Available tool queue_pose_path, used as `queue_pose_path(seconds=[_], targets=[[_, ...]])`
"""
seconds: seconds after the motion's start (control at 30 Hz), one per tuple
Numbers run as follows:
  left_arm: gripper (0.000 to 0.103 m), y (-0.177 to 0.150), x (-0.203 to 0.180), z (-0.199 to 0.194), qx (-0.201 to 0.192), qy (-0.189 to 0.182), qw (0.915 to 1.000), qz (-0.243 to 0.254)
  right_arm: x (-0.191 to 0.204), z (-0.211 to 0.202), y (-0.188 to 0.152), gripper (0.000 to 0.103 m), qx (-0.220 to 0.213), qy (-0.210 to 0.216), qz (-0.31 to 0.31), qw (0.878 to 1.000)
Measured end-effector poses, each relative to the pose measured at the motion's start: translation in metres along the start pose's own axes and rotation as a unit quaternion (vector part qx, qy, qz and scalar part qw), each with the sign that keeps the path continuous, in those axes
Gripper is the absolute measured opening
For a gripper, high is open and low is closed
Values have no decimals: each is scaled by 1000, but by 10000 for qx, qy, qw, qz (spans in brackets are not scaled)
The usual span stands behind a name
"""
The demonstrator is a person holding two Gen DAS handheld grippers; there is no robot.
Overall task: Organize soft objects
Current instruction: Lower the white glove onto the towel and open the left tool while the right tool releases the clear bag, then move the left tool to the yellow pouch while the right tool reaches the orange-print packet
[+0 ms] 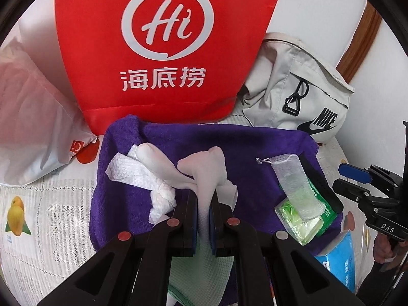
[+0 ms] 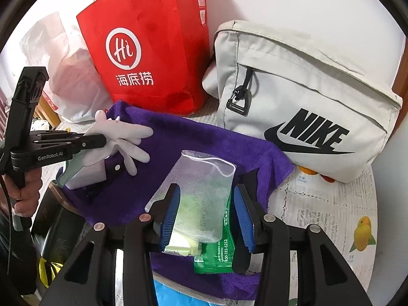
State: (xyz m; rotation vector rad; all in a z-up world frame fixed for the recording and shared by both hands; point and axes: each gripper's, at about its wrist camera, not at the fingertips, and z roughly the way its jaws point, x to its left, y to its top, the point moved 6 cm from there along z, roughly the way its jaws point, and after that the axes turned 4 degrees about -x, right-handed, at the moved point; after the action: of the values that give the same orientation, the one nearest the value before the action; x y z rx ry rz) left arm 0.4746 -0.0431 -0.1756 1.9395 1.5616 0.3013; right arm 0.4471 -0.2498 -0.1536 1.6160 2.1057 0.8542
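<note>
Left tool [image 1: 204, 204] clamps glove [image 1: 204, 168], cuff hidden; right tool [image 2: 206, 211] parted around mesh pouch [image 2: 201, 193]

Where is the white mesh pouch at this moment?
The white mesh pouch lies on the green wet-wipe pack, on the purple towel. In the right wrist view it sits between the open fingers of the right claw, below the Nike bag.

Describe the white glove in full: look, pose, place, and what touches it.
The white glove looks like thin, soft rubbery material, pale white with a light green knit cuff. The left hand-held gripper is shut on it near the palm, so it hangs limp, fingers splayed and drooping over the purple towel. In the left wrist view its fingers lie beside crumpled white paper. Whether the fingertips rest on the towel is unclear.
</note>
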Motion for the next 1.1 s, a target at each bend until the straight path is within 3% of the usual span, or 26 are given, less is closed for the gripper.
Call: queue_pose_path(seconds=[0.33, 0.5, 0.6, 0.8, 1.1], targets=[[13, -1, 0, 10, 172, -22, 9998, -49, 2, 0, 1, 44, 34, -26, -69, 10000], [44, -5, 3, 13, 358, 68, 9992, -134, 9, -13, 3, 45, -86, -100, -197, 9997], [55, -5, 1, 5, 322, 121, 9993, -120, 14, -21, 3, 51, -171, -124, -247, 9995], [56, -5, -1, -35, 92, 315, 9995, 28, 31, -35, -7, 54, -132, -12, -224, 9997], [56, -25, -29, -122, -577, 478, 9955, 584, 62, -77, -43, 55, -230, -28, -94, 9997]])
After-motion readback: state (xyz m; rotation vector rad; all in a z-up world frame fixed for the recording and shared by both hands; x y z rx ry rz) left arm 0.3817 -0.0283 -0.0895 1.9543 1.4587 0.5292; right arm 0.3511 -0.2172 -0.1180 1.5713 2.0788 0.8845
